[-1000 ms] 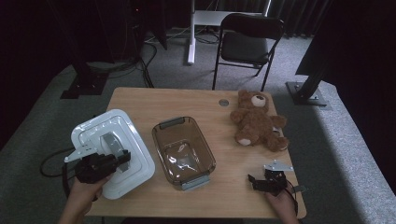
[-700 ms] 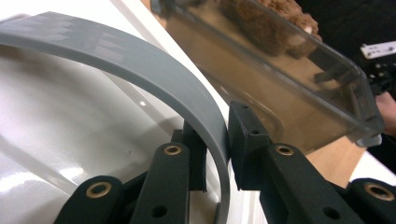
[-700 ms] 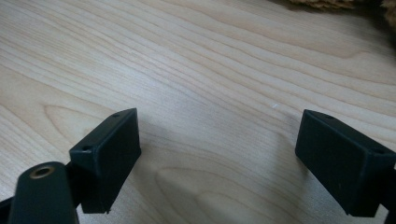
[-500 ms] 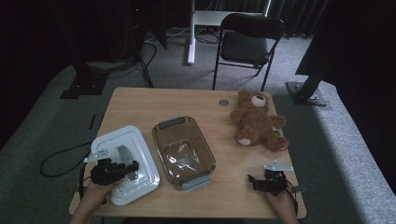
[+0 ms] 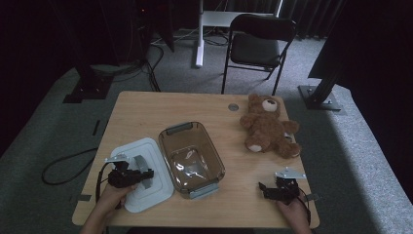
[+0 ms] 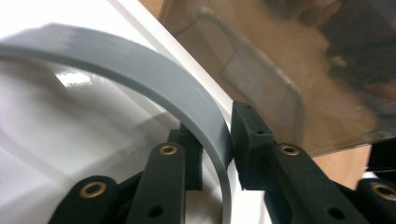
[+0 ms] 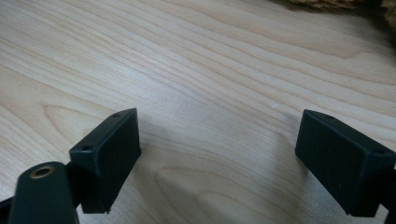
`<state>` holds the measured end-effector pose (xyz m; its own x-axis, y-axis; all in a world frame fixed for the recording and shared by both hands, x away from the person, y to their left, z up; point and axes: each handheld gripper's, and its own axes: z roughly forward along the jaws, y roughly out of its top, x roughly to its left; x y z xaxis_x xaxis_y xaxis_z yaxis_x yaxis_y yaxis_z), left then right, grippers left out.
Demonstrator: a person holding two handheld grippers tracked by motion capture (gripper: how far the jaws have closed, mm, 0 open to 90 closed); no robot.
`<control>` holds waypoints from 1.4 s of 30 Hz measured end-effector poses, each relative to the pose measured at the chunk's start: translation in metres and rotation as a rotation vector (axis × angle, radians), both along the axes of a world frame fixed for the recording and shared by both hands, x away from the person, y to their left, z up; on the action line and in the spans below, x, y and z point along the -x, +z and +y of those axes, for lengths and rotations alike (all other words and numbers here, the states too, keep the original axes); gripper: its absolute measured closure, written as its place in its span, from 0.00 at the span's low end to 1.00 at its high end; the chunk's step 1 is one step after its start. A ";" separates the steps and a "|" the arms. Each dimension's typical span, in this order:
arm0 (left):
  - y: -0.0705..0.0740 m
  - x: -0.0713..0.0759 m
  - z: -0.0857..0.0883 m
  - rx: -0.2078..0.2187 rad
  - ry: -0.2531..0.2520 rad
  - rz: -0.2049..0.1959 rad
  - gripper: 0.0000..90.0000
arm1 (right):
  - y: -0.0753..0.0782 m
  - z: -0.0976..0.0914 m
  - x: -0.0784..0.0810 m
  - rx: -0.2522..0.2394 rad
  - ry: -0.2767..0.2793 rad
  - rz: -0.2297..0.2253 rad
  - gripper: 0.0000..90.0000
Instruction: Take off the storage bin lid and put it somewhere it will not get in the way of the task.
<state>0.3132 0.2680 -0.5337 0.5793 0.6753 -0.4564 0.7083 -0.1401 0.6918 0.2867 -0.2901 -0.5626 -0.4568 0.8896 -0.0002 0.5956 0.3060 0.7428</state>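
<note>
A white lid (image 5: pixel 157 191) lies on the table to the left of the clear brown container (image 5: pixel 181 128). My left gripper (image 5: pixel 143 174) is shut on the lid's grey arched handle (image 5: pixel 140 163). In the left gripper view the handle (image 6: pixel 140 70) runs between the two pads of that gripper (image 6: pixel 217 149), whose jaws have just been opening a little. The lid's white top (image 6: pixel 56 140) and the container wall (image 6: pixel 261 70) lie behind it. My right gripper (image 5: pixel 266 190) rests at the table's front right, open (image 7: pixel 217 154) over bare wood.
A brown teddy bear (image 5: pixel 268 129) lies at the back right of the table (image 5: pixel 146 112). A small round grommet (image 5: pixel 233 107) sits near the far edge. A dark folding chair (image 5: pixel 258 44) stands behind the table. A cable (image 5: pixel 63 165) trails on the floor at left.
My left hand has brought the white lid down and toward the table's front, from held up and tilted to lying beside the container. The right gripper has stayed put.
</note>
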 end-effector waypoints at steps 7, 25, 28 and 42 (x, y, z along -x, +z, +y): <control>-0.009 -0.003 -0.003 -0.086 0.054 -0.001 0.65 | 0.000 0.000 0.000 0.000 0.000 0.000 0.15; -0.002 0.013 0.009 -0.171 0.113 -0.099 0.29 | 0.000 0.000 0.000 0.000 0.000 0.000 0.15; 0.000 0.016 0.012 -0.189 0.137 -0.108 0.24 | 0.000 0.000 0.000 0.000 0.000 0.000 0.15; 0.004 0.037 0.027 -0.261 0.191 -0.160 0.11 | 0.000 0.000 0.000 0.000 0.000 0.000 0.15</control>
<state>0.2767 0.2953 -0.5297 0.4817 0.8600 -0.1684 0.6245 -0.2021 0.7544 0.2867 -0.2901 -0.5627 -0.4568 0.8896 -0.0006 0.5953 0.3062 0.7428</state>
